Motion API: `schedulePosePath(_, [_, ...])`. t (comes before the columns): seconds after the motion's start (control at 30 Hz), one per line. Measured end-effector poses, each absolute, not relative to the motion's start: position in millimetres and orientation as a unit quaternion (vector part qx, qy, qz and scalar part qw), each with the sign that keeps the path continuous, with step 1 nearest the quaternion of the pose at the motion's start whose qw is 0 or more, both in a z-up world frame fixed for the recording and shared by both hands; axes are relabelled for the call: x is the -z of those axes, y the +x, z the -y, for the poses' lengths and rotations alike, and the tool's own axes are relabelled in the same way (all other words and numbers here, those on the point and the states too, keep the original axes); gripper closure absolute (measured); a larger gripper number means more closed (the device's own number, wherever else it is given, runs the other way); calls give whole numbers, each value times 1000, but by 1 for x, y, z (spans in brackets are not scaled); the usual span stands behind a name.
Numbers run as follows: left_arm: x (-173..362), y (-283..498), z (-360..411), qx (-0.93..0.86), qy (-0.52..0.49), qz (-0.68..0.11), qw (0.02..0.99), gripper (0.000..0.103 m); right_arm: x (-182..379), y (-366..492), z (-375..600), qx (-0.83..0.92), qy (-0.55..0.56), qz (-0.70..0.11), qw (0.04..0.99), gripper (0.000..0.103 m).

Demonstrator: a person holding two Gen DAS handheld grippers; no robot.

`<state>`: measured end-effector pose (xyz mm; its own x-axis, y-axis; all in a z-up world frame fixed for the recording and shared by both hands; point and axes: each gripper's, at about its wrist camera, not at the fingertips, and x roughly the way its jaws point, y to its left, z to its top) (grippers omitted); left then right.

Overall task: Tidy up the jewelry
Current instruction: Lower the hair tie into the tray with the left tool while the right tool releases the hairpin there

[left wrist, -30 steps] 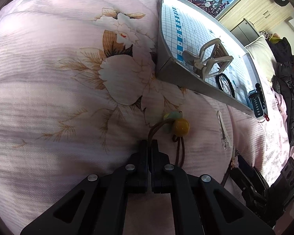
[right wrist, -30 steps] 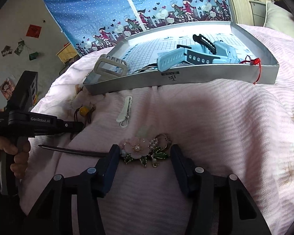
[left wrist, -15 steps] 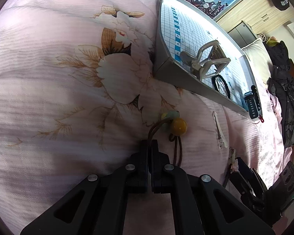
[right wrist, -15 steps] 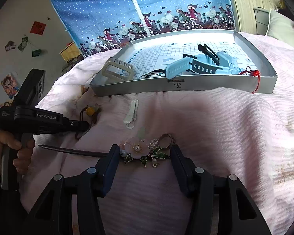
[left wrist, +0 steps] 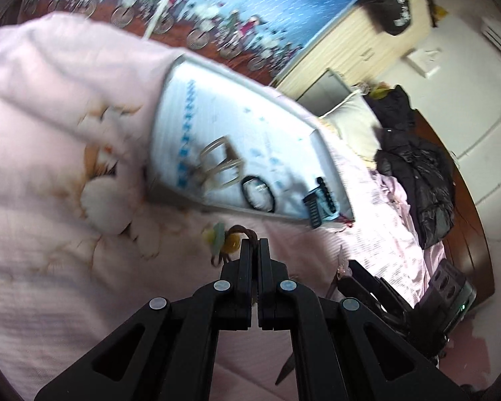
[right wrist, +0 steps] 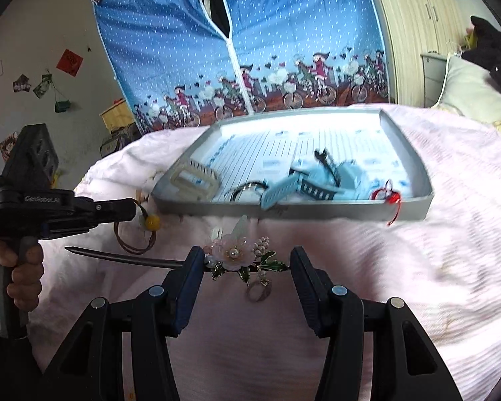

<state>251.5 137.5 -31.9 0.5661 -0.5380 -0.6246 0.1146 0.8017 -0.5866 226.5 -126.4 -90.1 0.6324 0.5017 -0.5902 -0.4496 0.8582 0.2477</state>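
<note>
Brown cord necklace with a yellow bead hangs from the left gripper, whose jaws are pinched together on the cord. Loop and bead dangle clear of the pink quilt, just off the near-left corner of the grey tray. From that gripper the tray lies ahead and to the right, so my read is a short forward carry over the near wall.

Left-wrist view agrees: closed tips hold the cord, bead right beside them, tray beyond. Frame is motion-blurred, so fine detail there is unreliable.

Centre: flower hairpin lies on the quilt between the spread fingers of the right gripper. Jaws apart, nothing gripped; whether a finger touches the pin I cannot tell. Long axis runs left-right, dark pointed shaft sticking out leftward past the left finger, flower head centred in the gap. Fingers close along that axis, not across it; likely needs a wrist turn before a grab.

Right: tray already holds a cream buckle, a dark ring, a blue watch strap and a red string at the near-right corner.

Left gripper is nearer the tray's left end and loaded; the right one is over the pin but empty.
</note>
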Motion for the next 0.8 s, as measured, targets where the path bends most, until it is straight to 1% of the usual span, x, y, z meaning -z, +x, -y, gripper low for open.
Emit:
schedulePosePath(0.17, [14, 247, -120, 206, -231, -377, 873, 103, 76, 235, 140, -253, 50, -314, 914, 52])
schedulePosePath(0.3, [-1, 267, -104, 196, -236, -343, 888, 102, 65, 248, 153, -235, 63, -297, 923, 52])
schedulePosePath(0.4, [-5, 291, -86, 191, -218, -326, 900, 102, 56, 265, 166, -215, 83, -281, 932, 52])
schedulePosePath(0.5, [6, 319, -68, 178, -211, -322, 906, 102, 56, 290, 176, -181, 99, -283, 937, 52])
schedulePosePath(0.57, [18, 334, -58, 164, -209, -326, 907, 102, 59, 305, 179, -146, 82, -281, 945, 52])
schedulePosePath(0.7, [39, 350, -39, 140, -159, -334, 918, 102, 74, 336, 193, -105, 89, -296, 945, 53])
schedulePosePath(0.8, [57, 357, -36, 134, -145, -349, 916, 102, 90, 343, 203, -83, 81, -312, 943, 52])
